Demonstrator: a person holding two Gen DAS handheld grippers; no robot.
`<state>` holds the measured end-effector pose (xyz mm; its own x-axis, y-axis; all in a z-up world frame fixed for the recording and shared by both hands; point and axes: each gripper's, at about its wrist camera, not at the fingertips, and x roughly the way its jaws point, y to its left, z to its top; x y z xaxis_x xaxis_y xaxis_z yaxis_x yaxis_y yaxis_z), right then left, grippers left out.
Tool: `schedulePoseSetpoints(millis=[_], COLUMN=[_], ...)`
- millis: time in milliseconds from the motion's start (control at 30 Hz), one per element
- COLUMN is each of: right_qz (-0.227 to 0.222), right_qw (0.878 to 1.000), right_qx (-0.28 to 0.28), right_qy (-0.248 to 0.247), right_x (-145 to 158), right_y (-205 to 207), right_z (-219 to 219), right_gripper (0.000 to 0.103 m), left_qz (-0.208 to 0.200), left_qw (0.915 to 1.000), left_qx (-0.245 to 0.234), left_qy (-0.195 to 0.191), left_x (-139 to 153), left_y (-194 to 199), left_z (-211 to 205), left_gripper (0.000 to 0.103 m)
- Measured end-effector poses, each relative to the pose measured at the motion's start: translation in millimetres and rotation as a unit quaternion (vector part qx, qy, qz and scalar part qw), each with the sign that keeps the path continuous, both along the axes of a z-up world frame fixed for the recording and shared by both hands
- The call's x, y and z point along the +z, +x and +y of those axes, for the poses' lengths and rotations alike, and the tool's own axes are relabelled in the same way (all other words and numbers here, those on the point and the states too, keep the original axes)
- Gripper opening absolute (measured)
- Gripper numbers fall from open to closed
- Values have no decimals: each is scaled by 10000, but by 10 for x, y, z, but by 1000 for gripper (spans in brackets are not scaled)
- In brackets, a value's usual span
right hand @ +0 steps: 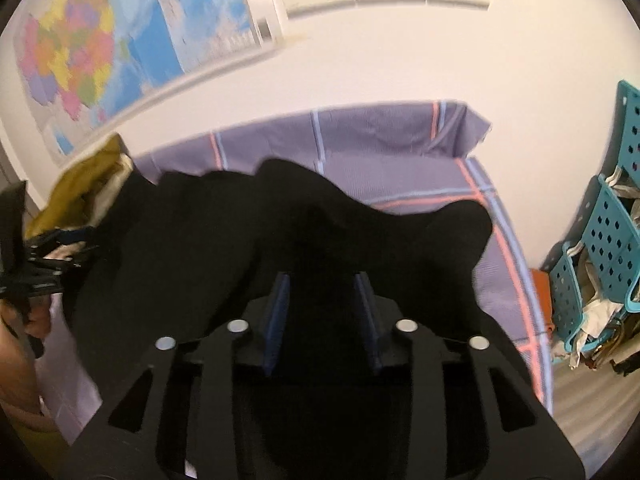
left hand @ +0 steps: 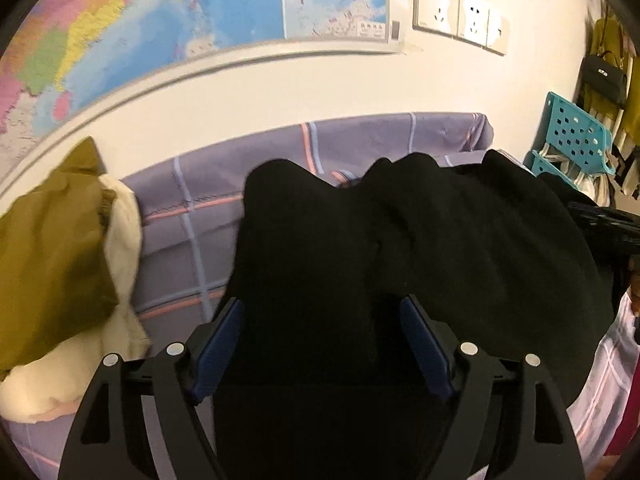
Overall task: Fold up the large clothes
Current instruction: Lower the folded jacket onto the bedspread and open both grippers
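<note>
Black garment heaped on the purple checked bedsheet. Left gripper jaws spread wide over it, released; right gripper jaws apart, cloth between them, grip unclear.

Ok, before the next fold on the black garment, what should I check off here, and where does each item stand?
1. Left gripper jaws apart over the cloth: ok.
2. Right gripper jaws apart, narrower gap: ok.
3. Either gripper pinching fabric: cannot tell, black on black.
4. Black garment lying flat on the purple checked sheet: not ok, bunched with raised humps.
5. Olive and cream clothes clear of the garment: ok in the left view, though the right view shows them close beside its edge.
6. Sheet free beyond the garment for laying it out: ok.
</note>
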<state>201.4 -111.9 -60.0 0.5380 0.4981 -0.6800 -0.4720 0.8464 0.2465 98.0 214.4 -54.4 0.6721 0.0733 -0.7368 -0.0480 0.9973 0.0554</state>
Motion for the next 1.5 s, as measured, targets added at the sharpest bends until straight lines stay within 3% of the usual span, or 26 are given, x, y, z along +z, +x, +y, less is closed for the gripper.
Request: schedulePoseSetpoints(millis=[167, 267, 467, 567, 733, 900, 1033, 1100, 1167, 1333, 1367, 1400, 1433, 1467, 1500], right_qz=[-88, -40, 213, 327, 570, 190, -165, -368, -355, 59, 58, 28, 15, -34, -69], right_qw=[9978, 9978, 9987, 9989, 9955, 9976, 9977, 9966, 9962, 9978, 9978, 9981, 9983, 9981, 9982], right_qx=[244, 349, 76, -96, -242, -162, -201, -452, -614, -601, -638, -612, -588, -609, -579], right_qy=[602, 569, 465, 325, 712, 651, 625, 575, 505, 259, 140, 40, 51, 58, 155], right_x=[183, 142, -89, -233, -305, -53, 108, 147, 102, -239, -301, -350, -365, -361, -296], right_y=[-271, -365, -276, -199, -163, -424, -691, -859, -960, -987, -964, -935, -916, -915, -901], right_z=[-265, -324, -460, -485, -610, -612, -702, -833, -915, -805, -761, -721, -709, -736, -799], right_gripper=[42, 43, 31, 17, 13, 42, 50, 63, 65, 66, 60, 46, 43, 21, 10], left_qz=[-143, -110, -16, 52, 159, 46, 11, 15, 57, 250, 303, 318, 311, 268, 232], left_qw=[9995, 9995, 9996, 9998, 9998, 9997, 9997, 9997, 9996, 9995, 9993, 9993, 9993, 9995, 9995], left_qx=[-61, -150, -178, -115, 102, 224, 141, 87, -32, -184, -167, -172, -186, -167, -180], left_qy=[269, 264, 195, 166, 2, -129, -218, -229, -281, 90, 111, 36, -57, -84, -71], left_x=[60, 56, -13, -59, -119, -72, -66, -75, -102, -269, -315, -350, -366, -369, -353], left_y=[-176, -231, -271, -269, -276, -440, -669, -765, -859, -837, -804, -783, -780, -778, -785], left_z=[-116, -179, -213, -184, -61, 66, 78, 49, -3, -181, -194, -195, -190, -184, -185], left_gripper=[79, 80, 80, 80, 80, 80, 81, 82, 85, 85, 81, 72, 68, 63, 58])
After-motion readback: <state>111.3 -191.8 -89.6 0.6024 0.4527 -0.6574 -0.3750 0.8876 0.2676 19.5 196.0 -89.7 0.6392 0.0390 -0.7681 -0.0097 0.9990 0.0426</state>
